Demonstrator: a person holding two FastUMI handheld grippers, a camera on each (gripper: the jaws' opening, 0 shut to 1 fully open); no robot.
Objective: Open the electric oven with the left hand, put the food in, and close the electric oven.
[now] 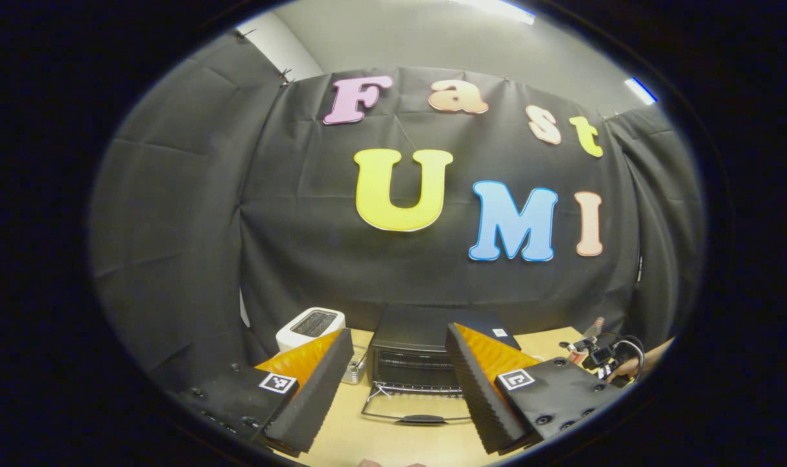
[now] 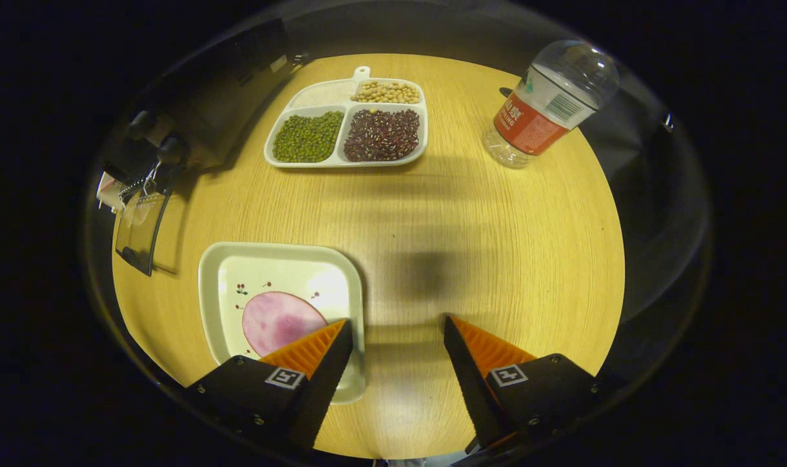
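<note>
Table (image 2: 471, 214): pale wood-grain surface, smooth, matt. On it, square plate (image 2: 222, 285): glossy glazed ceramic. Divided tray (image 2: 348, 162): smooth white plastic. Bottle (image 2: 549, 104): clear plastic, paper-like label. Electric oven (image 1: 419, 337): matt dark casing, thin metal wire at its door.

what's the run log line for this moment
oven: door down | left tool: open | right tool: open over plate | ham slice: on plate
</note>
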